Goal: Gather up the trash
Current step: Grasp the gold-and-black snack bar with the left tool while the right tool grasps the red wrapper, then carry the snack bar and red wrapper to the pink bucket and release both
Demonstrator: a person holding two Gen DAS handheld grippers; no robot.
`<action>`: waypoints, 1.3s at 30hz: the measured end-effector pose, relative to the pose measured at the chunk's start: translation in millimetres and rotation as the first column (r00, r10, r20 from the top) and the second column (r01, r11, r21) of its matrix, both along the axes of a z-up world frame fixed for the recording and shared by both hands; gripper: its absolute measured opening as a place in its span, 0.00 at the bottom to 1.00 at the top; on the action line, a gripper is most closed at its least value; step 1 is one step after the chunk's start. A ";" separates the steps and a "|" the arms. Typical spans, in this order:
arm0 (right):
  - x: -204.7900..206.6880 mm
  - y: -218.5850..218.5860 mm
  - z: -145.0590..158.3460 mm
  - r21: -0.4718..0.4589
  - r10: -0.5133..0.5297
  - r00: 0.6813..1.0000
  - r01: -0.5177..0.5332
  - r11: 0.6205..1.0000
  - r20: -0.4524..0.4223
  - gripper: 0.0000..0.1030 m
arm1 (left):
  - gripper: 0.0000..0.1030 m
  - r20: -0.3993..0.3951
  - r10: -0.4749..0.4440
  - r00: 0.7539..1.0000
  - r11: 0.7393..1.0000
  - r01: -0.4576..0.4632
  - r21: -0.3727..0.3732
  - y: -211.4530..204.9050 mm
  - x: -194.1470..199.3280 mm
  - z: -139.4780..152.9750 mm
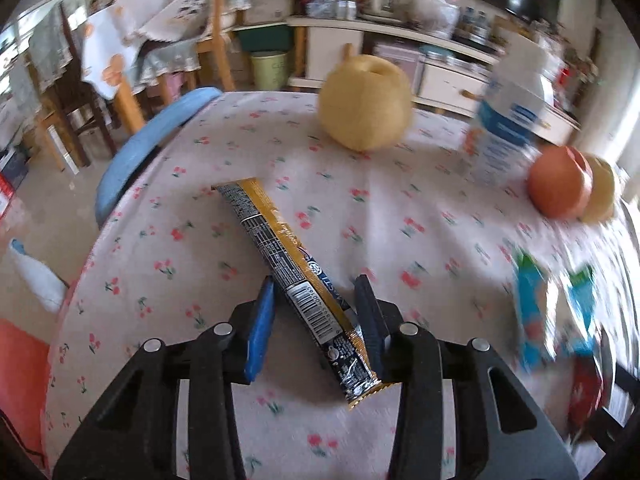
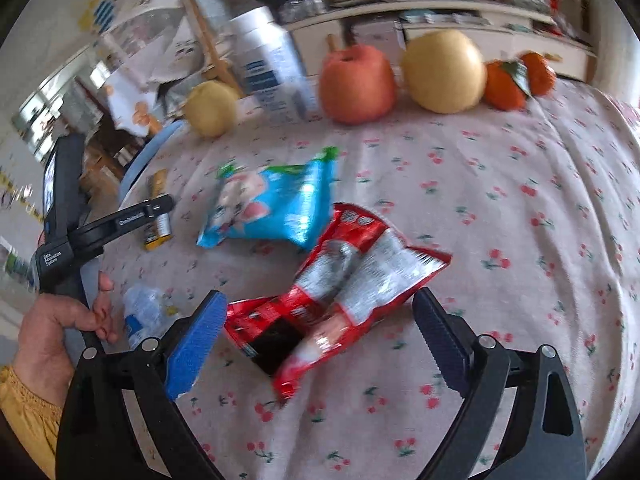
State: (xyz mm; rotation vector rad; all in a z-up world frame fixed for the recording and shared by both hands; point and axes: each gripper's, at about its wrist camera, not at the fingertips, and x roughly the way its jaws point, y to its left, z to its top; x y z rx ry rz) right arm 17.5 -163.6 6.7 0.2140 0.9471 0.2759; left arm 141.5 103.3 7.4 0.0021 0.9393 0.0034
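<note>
Straddling long yellow-and-navy foil stick wrapper [image 1: 294, 280] on cherry-print tablecloth [image 1: 224, 168], left gripper [image 1: 316, 312] fingers apart, not yet clamped; wrapper's long axis runs diagonally forward-left. Right gripper [image 2: 316, 344] spread wide around crumpled red snack bag [image 2: 340, 292].

Setting: lived-in home, dining and kitchen area. Evidence: round table under a cherry-print tablecloth [image 1: 240, 184]; fruit on it, including a yellow pear [image 1: 366, 104], a red apple [image 2: 358, 84] and tangerines [image 2: 506, 84]; wooden chairs [image 1: 76, 120] and a second cloth-draped table [image 1: 168, 32]; a cluttered white sideboard [image 1: 400, 46] with jars and a cooker; a bucket [image 1: 269, 69] on the floor.
</note>
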 end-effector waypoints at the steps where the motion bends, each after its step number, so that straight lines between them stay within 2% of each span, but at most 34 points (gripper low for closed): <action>1: -0.9 4.4 1.4 -0.009 0.022 1.000 -0.022 1.000 0.010 0.90 | 0.40 -0.006 -0.022 1.000 1.000 0.022 -0.004 -2.2 -3.7 0.2; 3: -3.4 8.0 6.2 -0.003 0.053 0.998 -0.053 0.999 0.034 0.90 | 0.40 -0.017 -0.035 0.999 0.999 0.035 -0.019 -2.7 -7.7 0.4; 6: -3.4 2.7 9.3 -0.028 0.013 0.999 -0.012 1.000 0.051 0.90 | 0.41 -0.021 -0.019 1.000 1.000 0.019 -0.014 -1.0 -7.7 0.6; 8: -1.1 -0.5 5.6 -0.058 -0.024 0.999 0.026 0.998 0.042 0.90 | 0.51 -0.026 -0.011 1.000 1.000 0.012 0.021 -4.0 -5.5 -1.4; 10: 2.5 -2.7 -0.6 -0.032 -0.037 0.999 0.038 0.999 0.020 0.90 | 0.58 -0.012 -0.001 1.000 0.998 0.002 0.057 -9.2 -2.4 -2.0; 13: 6.0 -2.7 -3.2 0.004 -0.051 0.998 0.050 0.999 0.023 0.90 | 0.58 -0.004 0.019 1.000 0.999 -0.018 0.035 -10.1 3.4 -2.6; 15: 6.9 -0.6 -6.2 0.021 -0.061 0.998 0.060 0.998 0.026 0.90 | 0.53 0.008 0.019 1.000 1.000 -0.019 0.024 -11.9 3.6 -2.9; 17: 6.5 3.2 -7.3 0.009 -0.058 0.997 0.058 0.998 0.045 0.90 | 0.36 0.021 -0.010 1.000 1.000 0.010 0.021 -16.9 1.2 -1.8; 20: 5.7 5.7 -8.1 0.018 -0.053 0.997 0.052 0.998 0.056 0.77 | 0.25 0.023 -0.022 0.999 1.000 0.022 0.010 -19.3 -1.9 -0.2; 22: 5.3 3.9 -8.7 0.043 -0.049 0.997 0.047 0.998 0.052 0.68 | 0.23 0.027 -0.021 0.999 1.000 0.021 0.001 -19.2 -5.2 -1.5; 28: 5.0 -0.2 -6.1 0.070 -0.047 0.998 0.044 0.997 0.049 0.54 | 0.21 0.024 -0.037 0.999 0.998 0.039 -0.054 -15.9 -19.1 0.0; 39: -7.8 5.6 1.6 0.017 0.002 0.997 -0.003 1.000 0.081 0.38 | 0.21 0.070 -0.063 0.996 0.984 0.074 -0.164 -2.5 -79.0 20.1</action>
